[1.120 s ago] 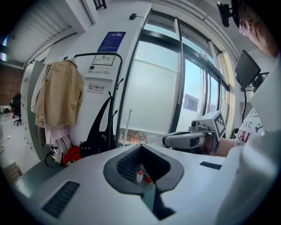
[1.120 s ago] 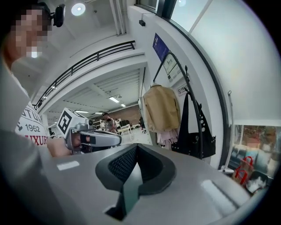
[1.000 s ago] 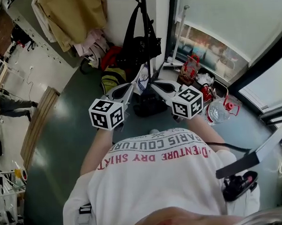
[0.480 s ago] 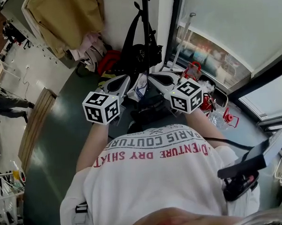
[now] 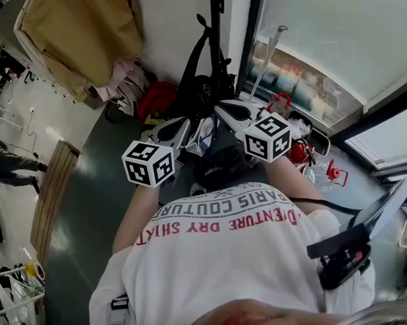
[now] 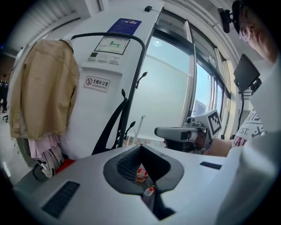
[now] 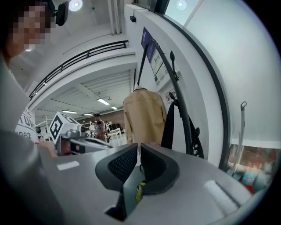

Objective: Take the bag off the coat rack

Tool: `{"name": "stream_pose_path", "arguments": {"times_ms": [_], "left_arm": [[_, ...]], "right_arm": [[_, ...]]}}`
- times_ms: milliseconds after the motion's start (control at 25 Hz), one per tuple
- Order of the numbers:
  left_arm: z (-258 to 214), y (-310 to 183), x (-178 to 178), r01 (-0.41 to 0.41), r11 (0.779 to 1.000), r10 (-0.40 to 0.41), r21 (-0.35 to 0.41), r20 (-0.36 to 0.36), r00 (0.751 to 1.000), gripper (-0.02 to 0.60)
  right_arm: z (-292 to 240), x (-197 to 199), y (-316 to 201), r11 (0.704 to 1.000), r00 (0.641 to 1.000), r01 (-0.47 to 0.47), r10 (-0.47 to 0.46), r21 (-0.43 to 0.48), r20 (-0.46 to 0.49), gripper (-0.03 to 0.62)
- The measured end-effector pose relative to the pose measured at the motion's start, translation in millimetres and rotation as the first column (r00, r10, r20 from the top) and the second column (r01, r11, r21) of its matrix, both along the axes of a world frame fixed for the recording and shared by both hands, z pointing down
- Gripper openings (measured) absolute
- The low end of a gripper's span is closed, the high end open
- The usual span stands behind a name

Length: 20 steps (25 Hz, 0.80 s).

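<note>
The black bag (image 5: 201, 84) hangs by its long straps from the coat rack (image 5: 215, 23), at 12 o'clock from both tools in the head view and just past their tips. Neither tool touches it. The left gripper (image 6: 139, 146) has its jaws together with nothing between them, and the right gripper (image 7: 138, 147) is likewise closed and empty. In the left gripper view a small red-bordered sign (image 6: 96, 82) on the white wall at 11 o'clock carries a no-smoking symbol and Chinese characters that seem to read 无烟办公室. The line beneath them is too small to read. Above the sign are a framed sheet (image 6: 112, 45) with a green mark and a blue plaque (image 6: 124, 26), both illegible. The person's white shirt (image 5: 221, 259) shows print upside down to the head camera: a grey line reading roughly "PARIS COUTURE" and a red line ending "DRY SHIRT". A beige jacket (image 5: 83, 36) hangs at 10 o'clock from the bag.
</note>
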<state>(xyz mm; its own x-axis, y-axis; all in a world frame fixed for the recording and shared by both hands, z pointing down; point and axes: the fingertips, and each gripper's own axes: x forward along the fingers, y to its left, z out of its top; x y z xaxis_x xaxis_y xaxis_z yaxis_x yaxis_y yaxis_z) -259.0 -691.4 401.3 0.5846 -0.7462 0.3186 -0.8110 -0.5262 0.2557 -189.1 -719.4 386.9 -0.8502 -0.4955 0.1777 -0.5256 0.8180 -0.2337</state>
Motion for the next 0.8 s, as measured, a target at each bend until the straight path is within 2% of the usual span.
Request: {"name": "stream_pose_path", "arguments": {"times_ms": [160,280,440,520,640,800], "left_arm": [[-1.3,-21.9,-24.4,-0.006,1.000,0.006,-0.005,-0.005,1.000,0.002],[-5.6,-38.4,-42.8,-0.010,1.000,0.010,0.004,-0.004,1.000,0.002],[-7.2,-62.8,-71.1,-0.007,1.000,0.007,0.003,-0.006,1.000,0.002],[-7.7,-75.5,-84.2,-0.007,1.000,0.007,0.002,-0.011,1.000,0.002],[-5.4,-90.9,-96.1,-0.025,1.000,0.025,-0.009,-0.018,1.000,0.002],[0.5,-107.1,-107.0,-0.049,0.998,0.047,-0.028,-0.049,0.998,0.002]], "right_arm": [[-19.4,-22.2,-42.5,0.999,0.999,-0.038,0.036,0.038,0.041,0.003],[-34.7,-31.4,-83.4,0.989,0.989,-0.130,0.124,0.071,0.079,0.014],[-42.3,-43.3,-127.9,0.965,0.968,-0.240,0.231,0.105,0.094,0.109],[-39.0,-48.5,-147.2,0.952,0.954,-0.293,0.284,0.093,0.098,0.164],[-23.9,-54.1,-173.7,0.928,0.927,-0.370,0.366,0.048,0.084,0.181],[-11.7,-67.6,-197.6,0.917,0.914,-0.399,0.397,0.009,0.086,0.181]]}}
